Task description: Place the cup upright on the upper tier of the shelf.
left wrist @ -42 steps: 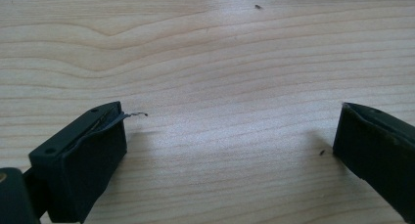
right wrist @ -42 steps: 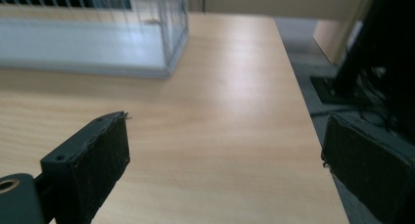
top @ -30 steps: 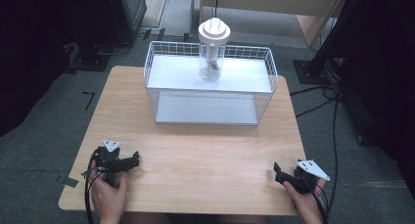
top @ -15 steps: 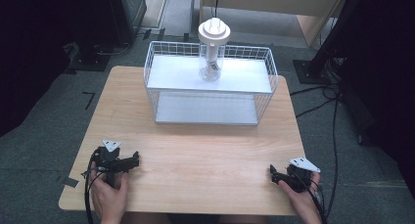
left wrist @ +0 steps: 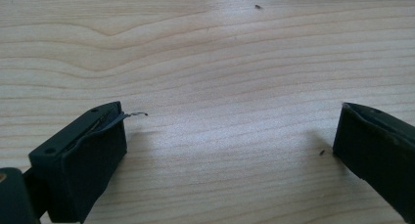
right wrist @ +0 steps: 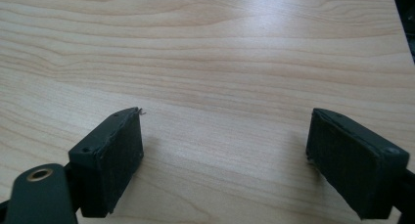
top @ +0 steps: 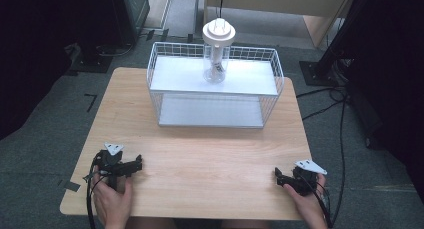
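Two grippers sit low on the table up top: left gripper, right gripper, basket with jar far back. Left gripper view: jaws wide, bare wood. Right gripper view: same, wide apart, holding nothing.

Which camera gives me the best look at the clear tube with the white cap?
The high view: the clear tube with the white cap stands upright on the top shelf of the white wire rack. Both gripper views look down at bare light wooden tabletop between open jaws.
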### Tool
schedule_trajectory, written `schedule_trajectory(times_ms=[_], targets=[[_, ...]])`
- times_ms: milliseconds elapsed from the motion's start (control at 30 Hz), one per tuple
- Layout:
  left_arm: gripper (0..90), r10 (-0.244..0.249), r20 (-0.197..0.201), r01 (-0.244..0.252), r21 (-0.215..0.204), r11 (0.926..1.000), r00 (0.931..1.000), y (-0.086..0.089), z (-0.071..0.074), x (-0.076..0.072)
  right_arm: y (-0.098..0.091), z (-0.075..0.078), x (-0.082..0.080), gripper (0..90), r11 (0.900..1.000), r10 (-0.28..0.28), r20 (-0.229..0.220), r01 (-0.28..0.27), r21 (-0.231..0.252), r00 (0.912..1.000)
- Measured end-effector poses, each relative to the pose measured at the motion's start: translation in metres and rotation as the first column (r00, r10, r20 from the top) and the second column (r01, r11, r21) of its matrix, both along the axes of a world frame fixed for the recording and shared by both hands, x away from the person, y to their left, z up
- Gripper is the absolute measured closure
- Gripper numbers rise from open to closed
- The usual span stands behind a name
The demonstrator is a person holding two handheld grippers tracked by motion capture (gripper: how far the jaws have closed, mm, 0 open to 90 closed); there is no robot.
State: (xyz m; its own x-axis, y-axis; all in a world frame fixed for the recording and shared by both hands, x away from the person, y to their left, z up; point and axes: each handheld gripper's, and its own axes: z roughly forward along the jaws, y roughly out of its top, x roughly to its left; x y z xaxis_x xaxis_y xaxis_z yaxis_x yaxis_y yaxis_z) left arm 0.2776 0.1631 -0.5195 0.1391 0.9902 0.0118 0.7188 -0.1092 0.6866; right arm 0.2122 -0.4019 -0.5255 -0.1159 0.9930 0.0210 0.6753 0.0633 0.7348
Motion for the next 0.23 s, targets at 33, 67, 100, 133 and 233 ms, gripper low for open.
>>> schedule_trajectory(times_ms=[33, 67, 100, 133, 233], targets=[[0.0, -0.001, 0.000, 0.001, 0.000, 1.0000, 1.0000, 0.0001, 0.0000, 0.0001, -0.0003, -0.0001, -0.0012, 13.6, 0.9997, -0.026, 0.004, 0.026, -0.005, 0.9997], [0.0, -0.001, 0.000, 0.001, 0.001, 1.0000, 1.0000, 0.0001, 0.0001, 0.0001, -0.0011, 0.0000, -0.0011, 13.6, 0.9986, -0.052, 0.006, 0.052, -0.009, 0.9986], [0.0, -0.001, -0.001, 0.001, 0.001, 1.0000, 1.0000, 0.0000, 0.0001, 0.0001, -0.0017, 0.0001, 0.0002, 13.6, 0.9971, -0.076, 0.000, 0.076, 0.001, 0.9971], [0.0, -0.001, -0.001, 0.001, 0.001, 1.0000, 1.0000, 0.0001, 0.0002, 0.0001, -0.0013, 0.0002, 0.0010, 13.7, 0.9963, -0.086, -0.001, 0.086, 0.003, 0.9963], [0.0, 0.001, 0.000, -0.001, -0.001, 1.0000, 1.0000, -0.0002, 0.0001, 0.0003, -0.0005, 0.0003, 0.0042, 13.8, 0.9977, -0.068, -0.002, 0.068, 0.005, 0.9977]])
